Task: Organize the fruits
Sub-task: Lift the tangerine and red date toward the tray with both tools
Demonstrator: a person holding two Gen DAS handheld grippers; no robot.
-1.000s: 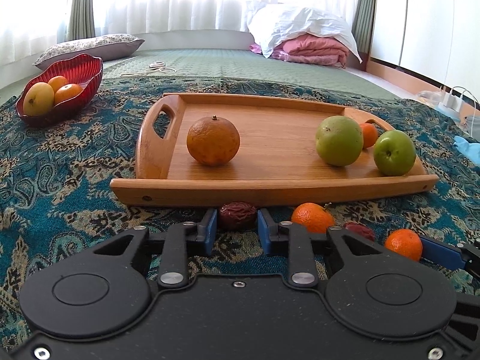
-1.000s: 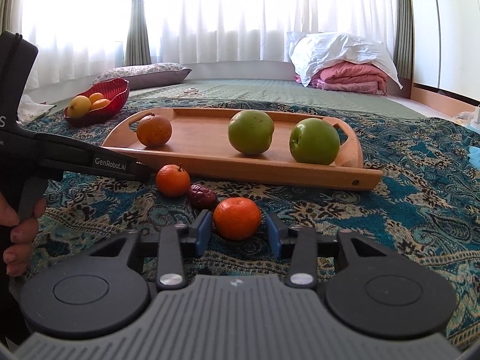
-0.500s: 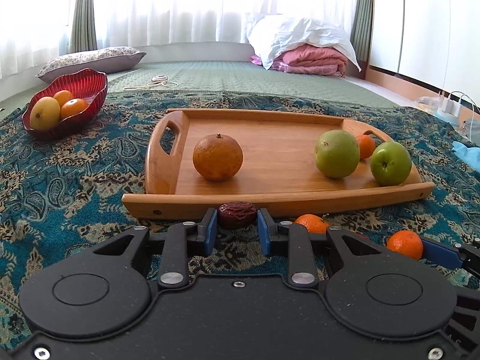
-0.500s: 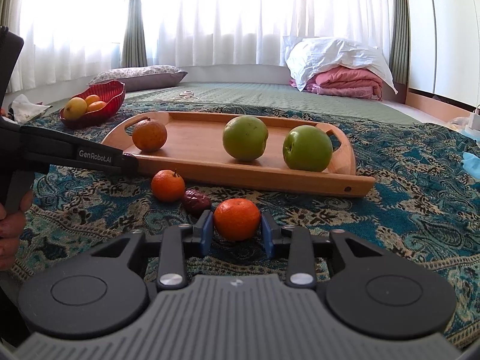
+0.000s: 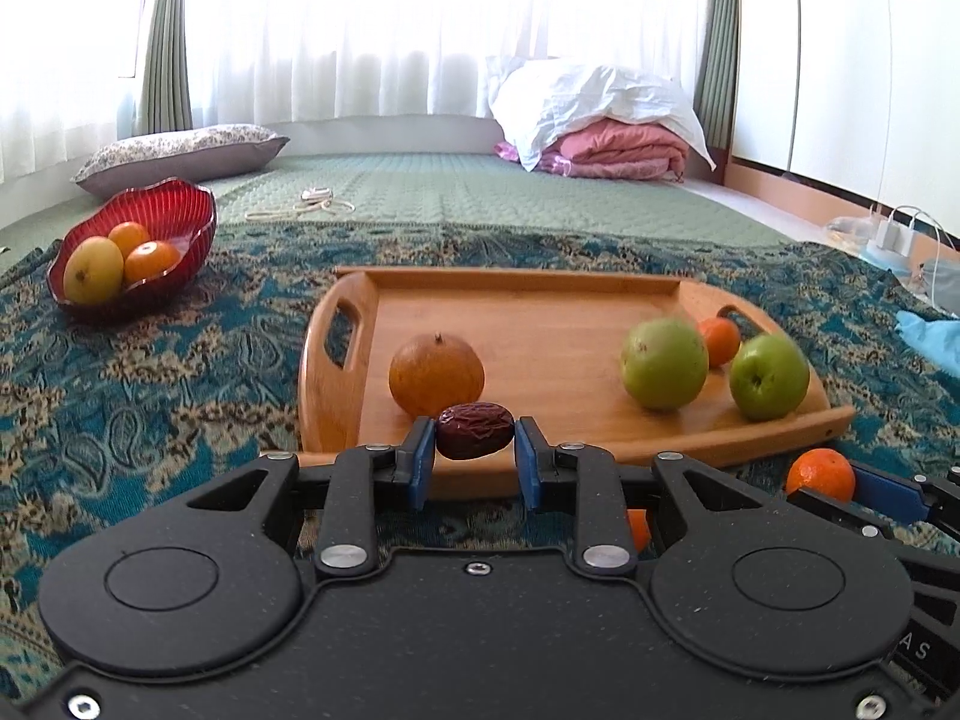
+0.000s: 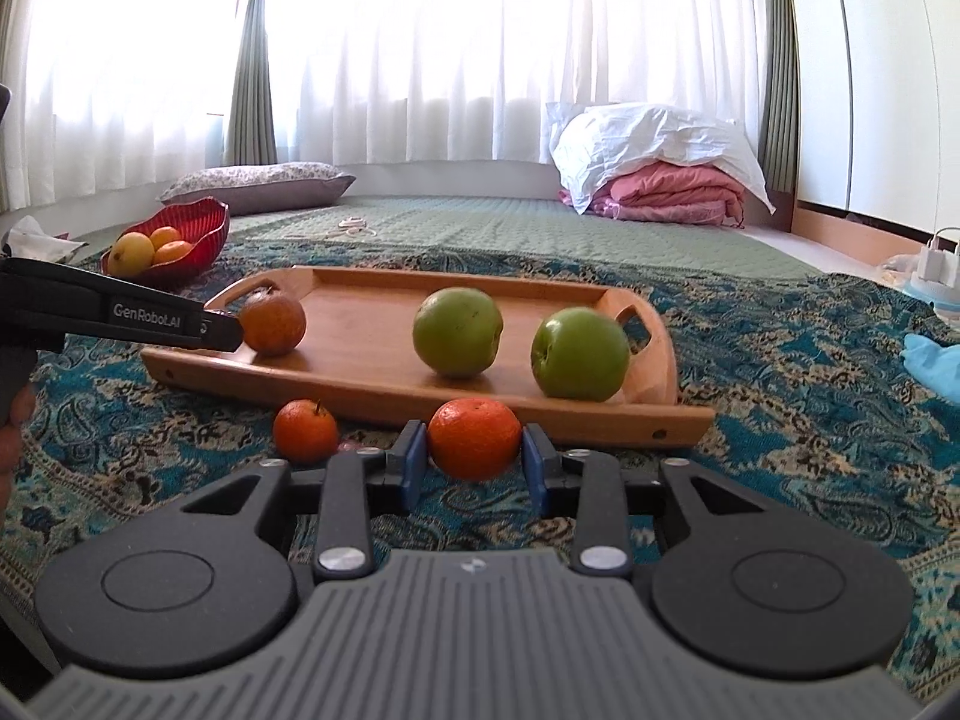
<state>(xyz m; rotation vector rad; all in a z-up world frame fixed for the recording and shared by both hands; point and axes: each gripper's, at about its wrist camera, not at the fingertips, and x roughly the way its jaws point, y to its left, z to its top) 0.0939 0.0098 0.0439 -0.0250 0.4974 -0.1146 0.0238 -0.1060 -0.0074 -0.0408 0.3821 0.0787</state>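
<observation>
My left gripper (image 5: 474, 449) is shut on a wrinkled dark red date (image 5: 475, 431), held just above the near rim of the wooden tray (image 5: 540, 300). On the tray sit a large orange (image 5: 436, 373), two green apples (image 5: 663, 363) (image 5: 769, 376) and a small tangerine (image 5: 719, 341). My right gripper (image 6: 474, 457) is shut on a tangerine (image 6: 474, 438), low over the patterned cloth in front of the tray (image 6: 360, 324). A second tangerine (image 6: 306, 431) lies on the cloth to its left.
A red ribbed bowl (image 5: 180, 210) with several yellow and orange fruits stands far left on the cloth. Pillows and folded bedding (image 5: 618, 150) lie at the back. A charger and cables (image 5: 894, 234) and blue cloth (image 5: 930, 336) are at the right. A person's hand (image 6: 12, 420) holds the left gripper's handle.
The left gripper has lifted the date off the cloth to tray-rim height. The right gripper's jaws have closed onto the tangerine.
</observation>
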